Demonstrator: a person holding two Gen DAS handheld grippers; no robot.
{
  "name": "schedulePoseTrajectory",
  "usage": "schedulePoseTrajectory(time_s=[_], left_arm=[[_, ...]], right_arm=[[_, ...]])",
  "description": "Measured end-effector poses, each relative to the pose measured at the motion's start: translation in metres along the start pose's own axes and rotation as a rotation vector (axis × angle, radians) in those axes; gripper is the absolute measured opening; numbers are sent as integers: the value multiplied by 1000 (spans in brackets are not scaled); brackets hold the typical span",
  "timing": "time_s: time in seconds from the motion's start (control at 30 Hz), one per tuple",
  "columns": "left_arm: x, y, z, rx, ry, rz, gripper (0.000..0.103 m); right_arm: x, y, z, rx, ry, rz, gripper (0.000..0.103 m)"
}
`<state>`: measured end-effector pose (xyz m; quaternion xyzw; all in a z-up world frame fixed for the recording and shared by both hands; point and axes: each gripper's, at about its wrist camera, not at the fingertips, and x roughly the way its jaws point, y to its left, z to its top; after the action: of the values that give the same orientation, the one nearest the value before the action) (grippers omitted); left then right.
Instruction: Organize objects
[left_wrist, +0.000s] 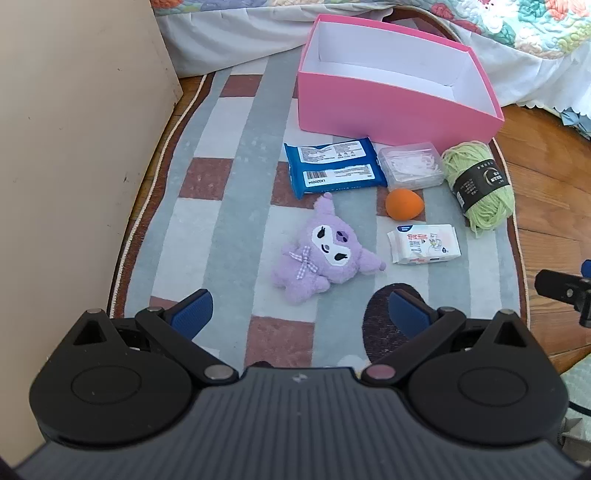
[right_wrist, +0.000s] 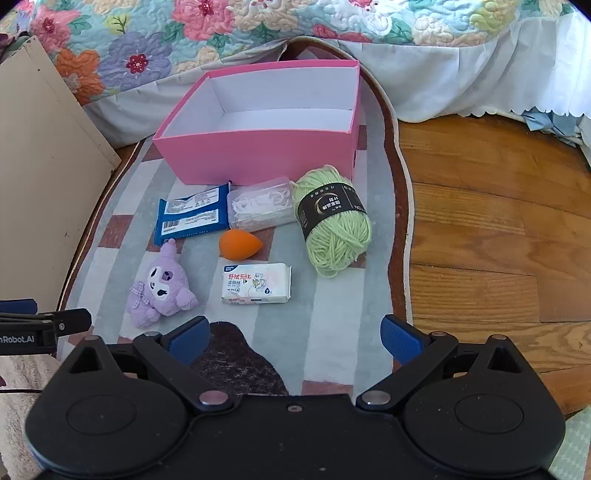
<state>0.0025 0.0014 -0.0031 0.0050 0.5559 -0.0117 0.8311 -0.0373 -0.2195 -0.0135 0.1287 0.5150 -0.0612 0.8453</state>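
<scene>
We're hovering both tongs over the rug right now, and both are spread wide with nothing in them. The left gripper (left_wrist: 299, 314) is pointing down at the purple plush (left_wrist: 321, 247), which is lying just beyond its blue pads (left_wrist: 194, 312). The right gripper (right_wrist: 295, 339) is hanging over a dark patch of the checked rug (right_wrist: 332, 332), with the white tissue pack (right_wrist: 256, 283) just ahead of it.

Moving outward, we're looking at the orange sponge (right_wrist: 240, 244), then the blue wipes pack (right_wrist: 190, 218) lying against the clear floss-pick box (right_wrist: 260, 207), and the green yarn ball (right_wrist: 332, 221) pressing up against that box on the other side. Behind it all the pink box (right_wrist: 258, 155) is sitting open and empty, so nothing's sorted yet, as far as we can judge.

What we're worrying about:
- The back row is packed tight, so grabbing the floss-pick box is probably going to drag the wipes or yarn along.
- The sponge looks rounded and may squirt out of the pads or roll off.
- The yarn is soft, so a loose strand may snag.
- The pink box looks light, and bumping its front wall could shove it toward the bed skirt (right_wrist: 443, 85).
- Both tongs working close together may clash.
</scene>
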Motion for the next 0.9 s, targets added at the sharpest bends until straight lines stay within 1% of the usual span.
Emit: schedulePoseTrajectory(time_s=[0.13,0.23,0.47,0.57,0.7,0.8,0.9], left_arm=[[0,-1,0,1,2,0,103],[1,-2,-2,5,5,1,103],[1,-4,-1,6,14,-6,103],[4,-3,-1,1,19,11,103],[9,3,-1,-33,25,19,103],[11,4,-2,-34,28,39,103],[11,4,-2,-35,30,33,103]], right_arm=[[-2,-4,0,2,-13,23,101],[-3,-6,-1,5,-24,21,101],[-1,-4,0,-3,-3,22,101],[2,-5,-3,-4,10,31,101],[7,-6,-1,-1,36,34,101],[9,-5,0,-6,47,34,101],[8,-5,-3,-7,49,34,101]])
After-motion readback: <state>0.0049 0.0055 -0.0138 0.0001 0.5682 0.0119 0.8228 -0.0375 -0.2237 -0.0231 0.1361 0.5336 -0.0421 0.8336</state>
